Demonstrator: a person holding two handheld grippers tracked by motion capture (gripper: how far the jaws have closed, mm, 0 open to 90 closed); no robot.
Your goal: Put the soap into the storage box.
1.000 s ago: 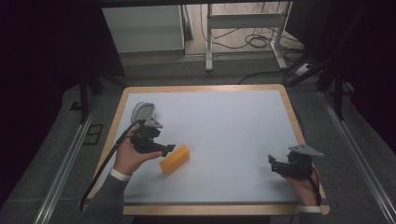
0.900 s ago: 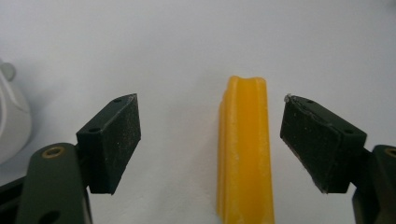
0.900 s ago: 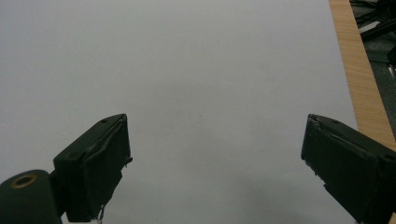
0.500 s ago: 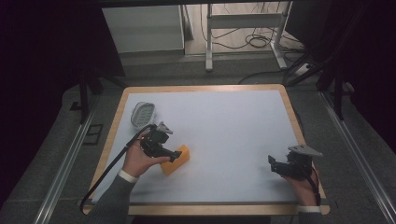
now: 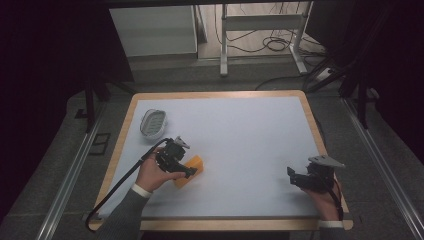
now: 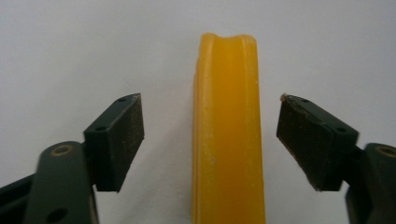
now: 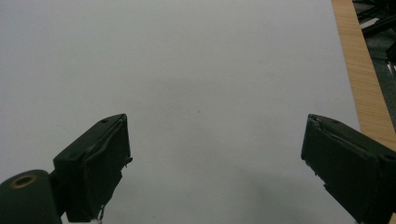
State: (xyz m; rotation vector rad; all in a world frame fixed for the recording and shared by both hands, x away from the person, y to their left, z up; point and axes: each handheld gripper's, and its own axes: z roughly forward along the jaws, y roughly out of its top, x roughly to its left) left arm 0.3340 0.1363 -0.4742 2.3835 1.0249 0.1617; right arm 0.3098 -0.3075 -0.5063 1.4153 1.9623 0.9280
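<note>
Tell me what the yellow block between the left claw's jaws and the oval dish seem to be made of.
Yellow block: probably soap or wax, with a matte, faintly speckled, slightly translucent surface, rounded edges and a moulded groove. Oval dish: likely pale plastic, smooth; too small to confirm. The left claw is open.

The yellow block [image 6: 227, 135] runs off the bottom edge of the left gripper view, its near end cut away; in the high view the left gripper [image 5: 192, 172] covers its seven o'clock half. The small grey dish [image 5: 153, 122] at ten o'clock shows contents too small to tell.
</note>
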